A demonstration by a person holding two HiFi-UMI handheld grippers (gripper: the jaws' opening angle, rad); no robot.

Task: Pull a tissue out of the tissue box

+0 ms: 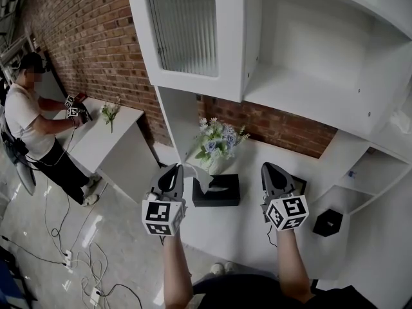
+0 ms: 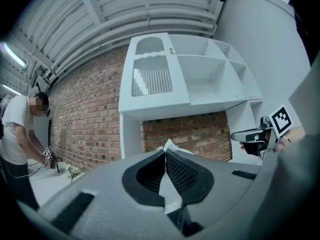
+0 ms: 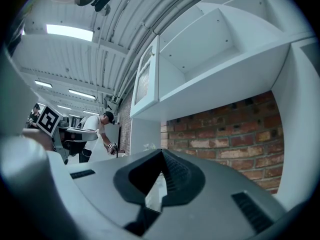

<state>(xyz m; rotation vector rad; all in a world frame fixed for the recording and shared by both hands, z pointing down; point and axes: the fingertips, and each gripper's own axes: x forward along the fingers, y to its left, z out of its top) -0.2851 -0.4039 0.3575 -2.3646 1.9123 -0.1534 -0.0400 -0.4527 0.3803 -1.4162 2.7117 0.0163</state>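
While the left gripper (image 2: 165, 153) is clamping the tissue (image 1: 201, 176) between closed jaws, the sheet is standing just above the box (image 1: 217, 193) on the counter (image 1: 238, 234), its lower end apparently trailing into the slot. The right gripper (image 3: 160, 153) is hovering beside the box, jaws together on nothing. Grip is done; extraction is judged partial, with the final pull clear remaining

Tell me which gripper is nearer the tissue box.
Left. The left gripper sits just left of the tissue box, shut on the tissue sticking up from it. The right gripper is farther off on the box's right side, shut and empty.
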